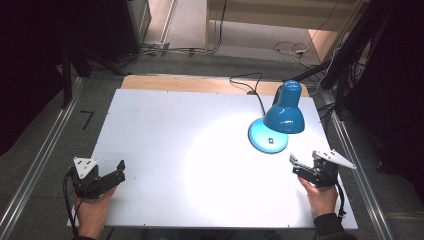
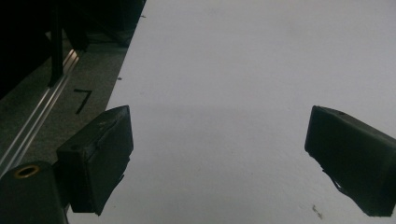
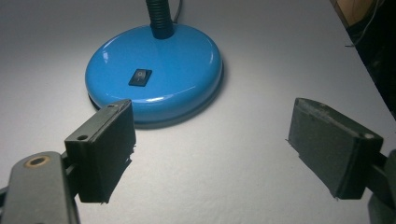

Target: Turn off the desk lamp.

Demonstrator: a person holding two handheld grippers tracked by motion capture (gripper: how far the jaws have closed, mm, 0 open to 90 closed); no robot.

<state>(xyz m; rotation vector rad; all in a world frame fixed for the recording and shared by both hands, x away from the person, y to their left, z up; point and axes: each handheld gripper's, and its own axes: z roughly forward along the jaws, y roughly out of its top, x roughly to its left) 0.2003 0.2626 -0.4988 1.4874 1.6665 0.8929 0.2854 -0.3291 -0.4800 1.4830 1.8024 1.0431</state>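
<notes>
A blue desk lamp (image 1: 283, 115) stands at the right of the white table (image 1: 190, 150), lit, casting a bright patch on the board. Its round base (image 3: 156, 74) carries a black rocker switch (image 3: 140, 77), and its black neck (image 3: 159, 16) rises behind that. My right gripper (image 1: 299, 162) is open a little in front of the base, and nothing lies between its jaws (image 3: 212, 149). At the table's near left corner my left gripper (image 1: 120, 169) is open over bare board, jaws wide apart (image 2: 219, 163).
The lamp's black cord (image 1: 252, 85) runs back over the wooden strip (image 1: 200, 82) at the far edge. Metal rails (image 1: 40, 160) flank the table on both sides. Dark stands and cables crowd the floor beyond.
</notes>
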